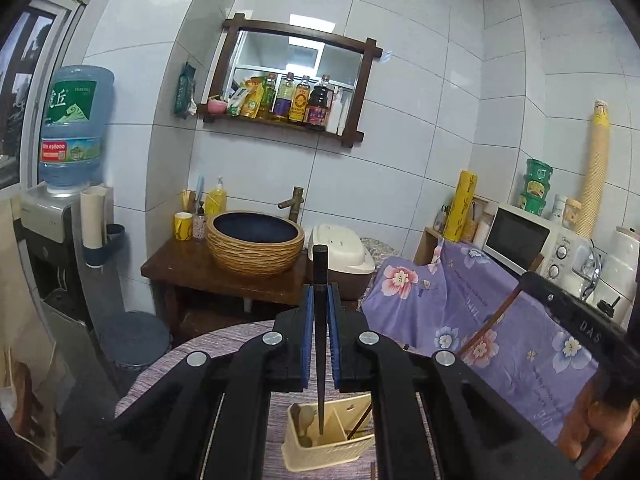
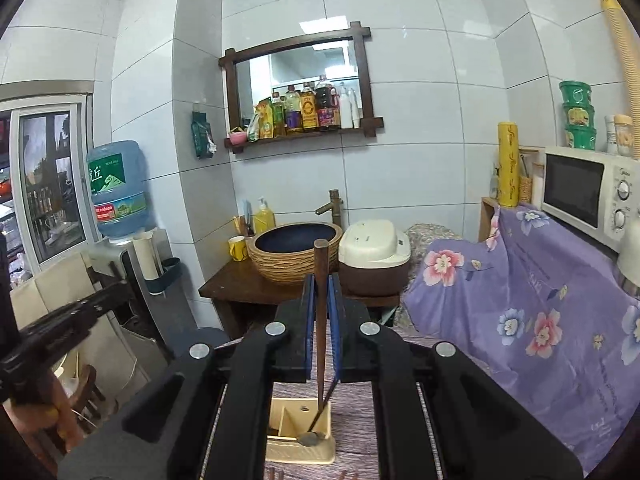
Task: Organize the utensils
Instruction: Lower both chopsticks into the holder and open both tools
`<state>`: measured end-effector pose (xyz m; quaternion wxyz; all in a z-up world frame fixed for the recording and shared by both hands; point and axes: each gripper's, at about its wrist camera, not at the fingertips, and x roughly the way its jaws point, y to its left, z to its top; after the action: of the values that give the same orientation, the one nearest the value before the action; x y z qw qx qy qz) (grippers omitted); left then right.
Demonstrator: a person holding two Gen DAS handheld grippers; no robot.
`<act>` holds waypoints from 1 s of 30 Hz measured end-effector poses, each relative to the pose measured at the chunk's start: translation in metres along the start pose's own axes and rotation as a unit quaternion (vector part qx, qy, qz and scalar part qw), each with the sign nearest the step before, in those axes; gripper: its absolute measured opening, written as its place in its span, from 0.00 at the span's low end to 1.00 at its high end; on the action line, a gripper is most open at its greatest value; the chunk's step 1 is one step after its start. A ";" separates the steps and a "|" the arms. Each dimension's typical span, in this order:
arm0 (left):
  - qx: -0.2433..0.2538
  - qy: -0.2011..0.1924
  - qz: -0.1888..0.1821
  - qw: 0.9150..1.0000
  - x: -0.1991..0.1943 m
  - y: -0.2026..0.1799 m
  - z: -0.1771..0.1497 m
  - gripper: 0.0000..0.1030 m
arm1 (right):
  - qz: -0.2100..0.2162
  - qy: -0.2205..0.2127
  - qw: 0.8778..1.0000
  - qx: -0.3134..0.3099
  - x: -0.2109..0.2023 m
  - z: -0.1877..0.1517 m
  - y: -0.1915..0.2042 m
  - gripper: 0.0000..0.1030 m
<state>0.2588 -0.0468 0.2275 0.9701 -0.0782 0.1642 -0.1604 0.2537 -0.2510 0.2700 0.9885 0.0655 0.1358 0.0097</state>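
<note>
My left gripper (image 1: 320,292) is shut on a black chopstick (image 1: 320,320) held upright, its tip reaching down into the cream utensil holder (image 1: 320,450) below. The holder has compartments with a wooden spoon and a brown chopstick inside. My right gripper (image 2: 321,282) is shut on a brown chopstick (image 2: 321,320), also upright, its tip over the right compartment of the same holder (image 2: 300,444), where another utensil with a round metal end leans. The right gripper shows in the left wrist view (image 1: 568,312) at the right edge; the left one shows in the right wrist view (image 2: 60,320).
The holder stands on a striped purple tablecloth (image 1: 224,344). A purple floral cloth (image 2: 540,300) covers furniture to the right, with a microwave (image 2: 584,192) behind. A woven basin (image 1: 256,242) and rice cooker (image 2: 374,254) sit ahead, a water dispenser (image 1: 72,128) at left.
</note>
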 end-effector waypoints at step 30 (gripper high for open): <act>-0.005 0.095 0.006 0.995 0.062 0.009 -0.115 0.45 | 0.006 0.094 0.994 0.050 0.092 -0.119 -0.021 0.32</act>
<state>0.2773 -0.0704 0.1004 0.9507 -0.0669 0.2567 -0.1608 0.3099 -0.2536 0.1291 0.9667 0.1144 0.2283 0.0154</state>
